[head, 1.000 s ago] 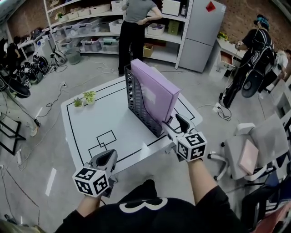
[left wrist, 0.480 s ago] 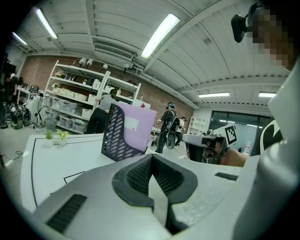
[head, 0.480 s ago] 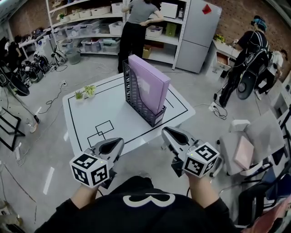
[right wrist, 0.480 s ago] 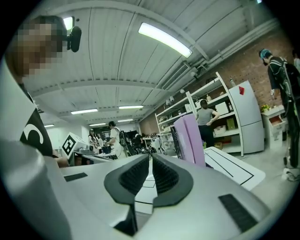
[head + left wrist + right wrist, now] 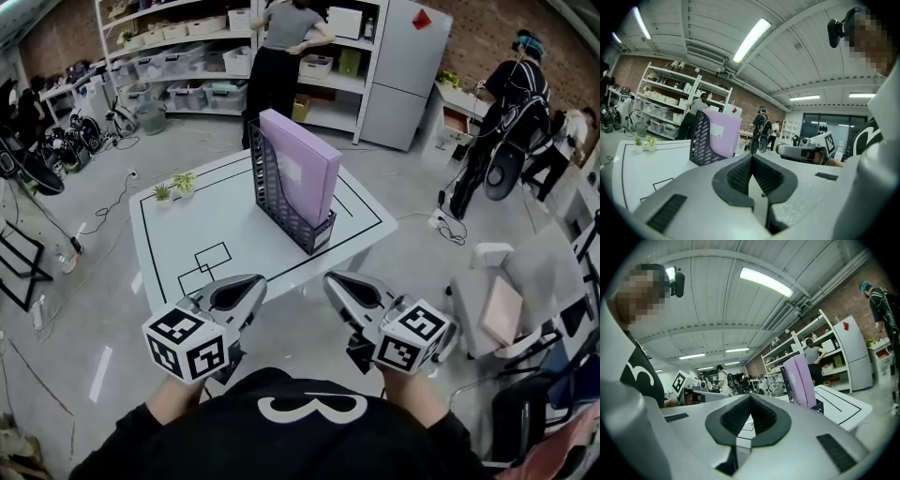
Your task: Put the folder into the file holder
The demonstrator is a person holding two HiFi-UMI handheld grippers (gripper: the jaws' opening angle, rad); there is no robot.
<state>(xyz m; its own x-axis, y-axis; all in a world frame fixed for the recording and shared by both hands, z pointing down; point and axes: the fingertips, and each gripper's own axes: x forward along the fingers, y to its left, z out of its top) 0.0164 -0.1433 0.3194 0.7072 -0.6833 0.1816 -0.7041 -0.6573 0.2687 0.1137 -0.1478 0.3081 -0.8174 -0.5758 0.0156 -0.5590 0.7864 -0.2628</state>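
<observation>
A thick lilac folder (image 5: 302, 169) stands upright inside the dark perforated file holder (image 5: 273, 200) in the middle of the white table (image 5: 178, 244). Both show in the left gripper view, folder (image 5: 723, 137) in holder (image 5: 701, 140), and in the right gripper view as folder (image 5: 802, 380) and holder (image 5: 787, 380). My left gripper (image 5: 251, 287) is held near my body, off the table's front edge, shut and empty. My right gripper (image 5: 334, 284) hangs beside it, also shut with nothing between its jaws. Both are well back from the holder.
Two small potted plants (image 5: 174, 187) sit at the table's far left corner. Black tape lines mark rectangles on the tabletop. A person (image 5: 281, 56) stands at the shelves behind the table, another (image 5: 511, 103) at the right. A chair (image 5: 511, 309) stands to my right.
My right gripper let go of the folder, shut, and drew back from the holder to my body. The left gripper rose slightly toward the table edge. The folder now stands in the holder.
</observation>
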